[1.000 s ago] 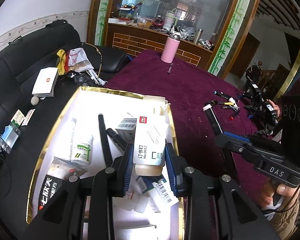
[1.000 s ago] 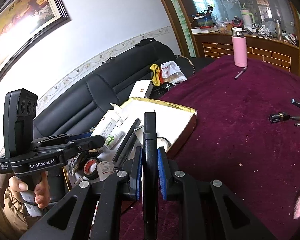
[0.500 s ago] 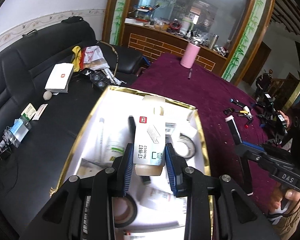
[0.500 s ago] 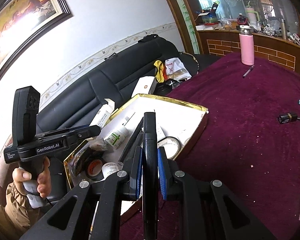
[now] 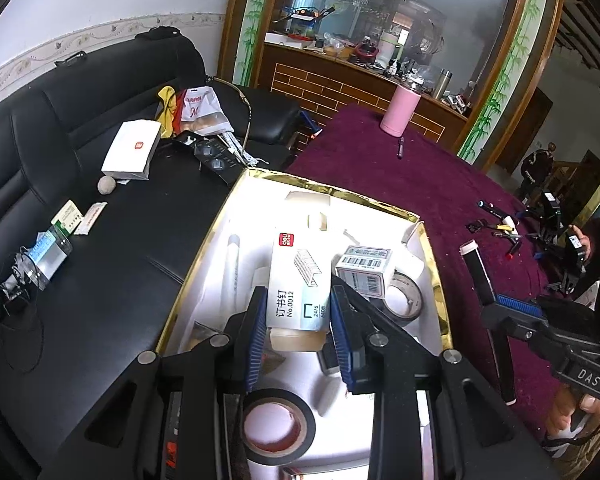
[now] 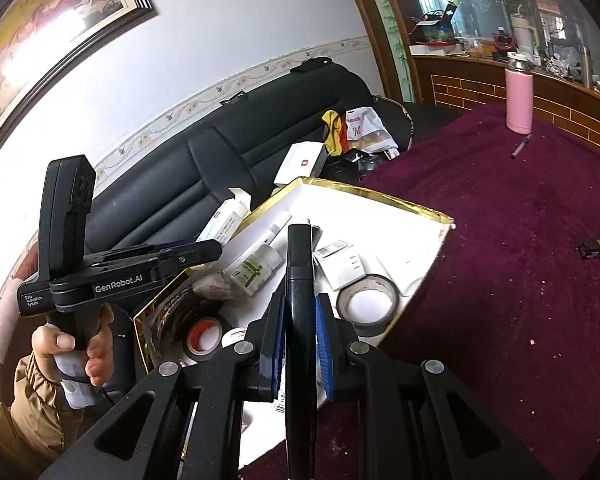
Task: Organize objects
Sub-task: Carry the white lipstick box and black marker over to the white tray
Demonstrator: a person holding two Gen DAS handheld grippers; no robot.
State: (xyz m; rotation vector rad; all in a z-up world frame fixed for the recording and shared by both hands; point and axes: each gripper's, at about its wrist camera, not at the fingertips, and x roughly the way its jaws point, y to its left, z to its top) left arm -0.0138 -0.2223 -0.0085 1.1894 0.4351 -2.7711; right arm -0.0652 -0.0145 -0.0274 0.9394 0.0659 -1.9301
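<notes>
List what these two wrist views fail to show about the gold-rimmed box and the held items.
- Left wrist view: the staple box hides the box floor behind it; the left claw covers its near end.
- Right wrist view: the black marker runs off the bottom edge.
- Printed labels: too small.

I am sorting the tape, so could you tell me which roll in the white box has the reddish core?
The black tape roll just below the left gripper. The grey roll by the box's right wall has a plain pale centre.

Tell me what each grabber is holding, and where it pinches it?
The left gripper pinches the staples box by the sides of its near end. The right gripper pinches a black marker around its middle.
</notes>
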